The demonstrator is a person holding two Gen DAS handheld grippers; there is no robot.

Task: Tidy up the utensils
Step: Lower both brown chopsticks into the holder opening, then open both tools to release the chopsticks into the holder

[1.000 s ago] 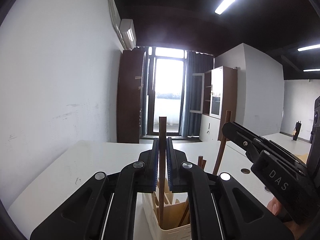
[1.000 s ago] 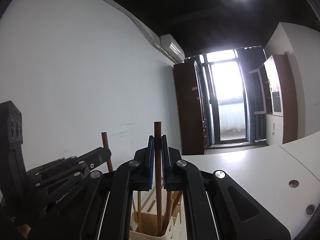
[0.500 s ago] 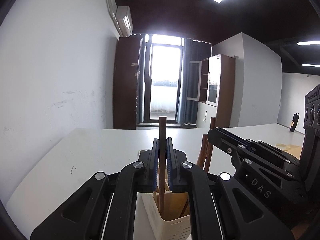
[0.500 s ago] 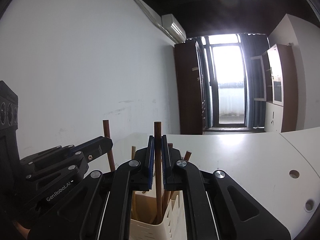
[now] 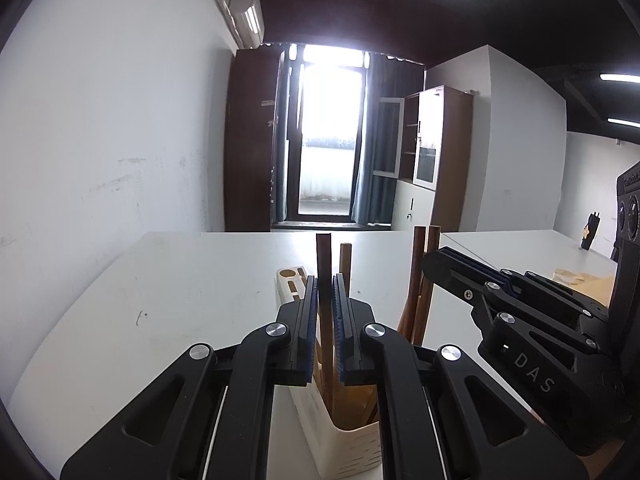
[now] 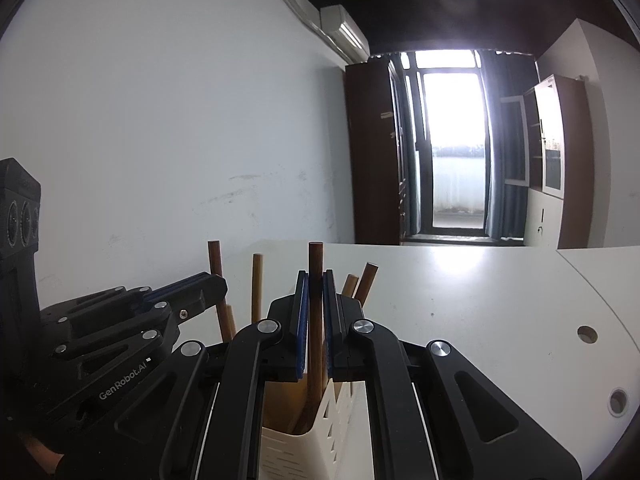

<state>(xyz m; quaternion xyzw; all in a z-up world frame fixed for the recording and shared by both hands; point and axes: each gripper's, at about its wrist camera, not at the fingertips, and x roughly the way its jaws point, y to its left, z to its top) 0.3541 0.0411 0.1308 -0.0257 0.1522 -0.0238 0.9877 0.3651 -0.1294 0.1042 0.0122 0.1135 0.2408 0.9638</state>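
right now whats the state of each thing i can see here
left hand-held gripper: shut on a dark wooden stick
right hand-held gripper: shut on another dark wooden stick
cream plastic slotted utensil holder: upright on the white table, wooden handles standing in it
glass-door cabinet: door open

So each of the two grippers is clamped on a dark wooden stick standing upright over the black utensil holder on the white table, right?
Nearly. The utensil holder is cream-white, not black, as both wrist views show. The rest holds: the left gripper and the right gripper are each clamped on an upright dark wooden stick, over the holder on the white table.
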